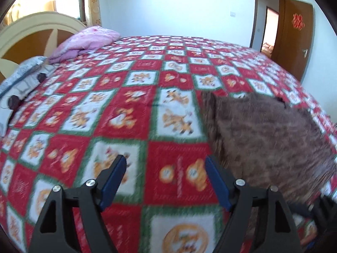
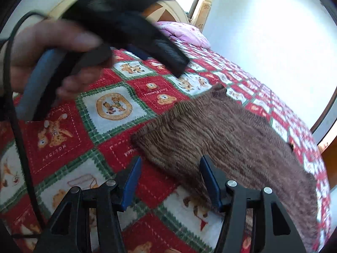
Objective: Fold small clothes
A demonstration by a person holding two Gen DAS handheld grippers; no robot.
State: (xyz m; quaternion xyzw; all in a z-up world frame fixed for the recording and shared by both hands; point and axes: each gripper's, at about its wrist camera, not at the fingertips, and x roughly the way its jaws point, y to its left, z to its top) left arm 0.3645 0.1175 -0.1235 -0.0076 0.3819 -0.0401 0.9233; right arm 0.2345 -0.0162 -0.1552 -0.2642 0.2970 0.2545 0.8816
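Brown knit garment (image 2: 231, 139) lies flat on the bed's quilt (image 1: 126, 116), right of centre. Left gripper (image 1: 165, 181) and right gripper (image 2: 169, 181) hover over it with jaws wide, empty — I'd pinch the near hem corners evenly, then fold.

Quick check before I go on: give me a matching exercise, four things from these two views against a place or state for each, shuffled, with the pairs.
Things:
1. brown knitted garment
2. pink bedding
3. left gripper
4. wooden door

Places or states:
A. bunched up near the headboard
B. open, nothing between its fingers
C. spread flat on the patchwork bedspread
D. standing open at the far wall

Pairs: 1-C, 2-A, 3-B, 4-D. The right gripper is open too, by the garment's near edge.
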